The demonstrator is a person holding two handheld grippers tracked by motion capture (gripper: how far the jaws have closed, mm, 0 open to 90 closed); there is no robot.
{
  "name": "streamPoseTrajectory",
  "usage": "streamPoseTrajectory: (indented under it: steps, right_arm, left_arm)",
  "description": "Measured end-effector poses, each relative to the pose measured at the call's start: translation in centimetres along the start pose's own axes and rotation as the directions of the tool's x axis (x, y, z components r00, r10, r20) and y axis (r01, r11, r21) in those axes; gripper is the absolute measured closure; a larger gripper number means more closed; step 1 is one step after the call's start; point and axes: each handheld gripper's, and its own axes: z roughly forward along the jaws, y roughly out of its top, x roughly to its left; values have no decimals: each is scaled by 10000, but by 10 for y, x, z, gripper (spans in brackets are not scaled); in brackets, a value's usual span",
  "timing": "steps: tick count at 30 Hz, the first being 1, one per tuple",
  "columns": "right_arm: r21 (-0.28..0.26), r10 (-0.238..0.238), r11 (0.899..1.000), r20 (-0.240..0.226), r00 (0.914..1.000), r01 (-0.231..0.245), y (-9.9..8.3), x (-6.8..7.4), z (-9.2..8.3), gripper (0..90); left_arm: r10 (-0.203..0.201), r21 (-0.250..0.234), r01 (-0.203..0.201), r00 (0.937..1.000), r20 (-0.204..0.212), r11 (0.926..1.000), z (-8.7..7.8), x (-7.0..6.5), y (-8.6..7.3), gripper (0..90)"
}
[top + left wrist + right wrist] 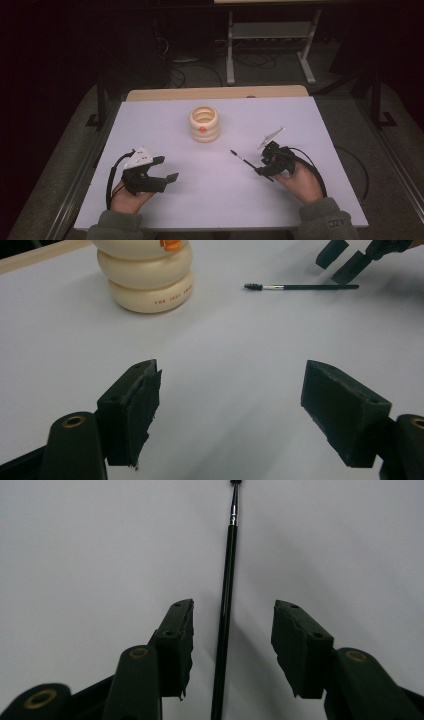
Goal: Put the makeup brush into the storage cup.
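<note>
Your right hand [300, 181] rests near the right part of the desk's [165, 115] near edge, palm cupping the right gripper [265, 167], which points toward the far left. Its jaws stand apart on either side of the thin black brush [246, 161], which lies flat on the desk between them; no pad presses on it, so nothing is grasped. Your left hand [131, 197] sits near the desk's near left corner, its left gripper [167, 170] aimed right and released wide over bare surface.

The right gripper view shows the handle [225, 615] running up the gap, closer to the jaw at that view's left, the bristle tip cut off at the top edge. The left gripper view shows the whole brush [300, 287], bristles included, beside the cream ringed holder [147, 275] with small lettering too fine to read. The holder's top is cropped there; the high view shows its open mouth [204, 116], near the desk's far edge.
</note>
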Motion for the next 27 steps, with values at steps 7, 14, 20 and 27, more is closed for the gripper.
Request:
streamPoseTrajectory:
  steps: [7,14,20,27]
  right_arm:
    - [-31,80,10000,-125,9999,-80,-2,0,1,501]
    - [-75,54,10000,-143,9999,-55,-3,1,2,502]
    - [-86,38,10000,-126,9999,-39,-4,3,3,510]
    - [147,-74,9999,34,10000,74,-7,4,9,552]
  left_arm:
    - [-26,-43,26,10000,-11,10000,0,0,0,232]
    - [-42,-72,42,10000,-2,10000,0,0,0,233]
    - [-55,-84,55,10000,0,9999,0,0,0,233]
    - [-92,-75,92,10000,-13,9999,-1,0,0,233]
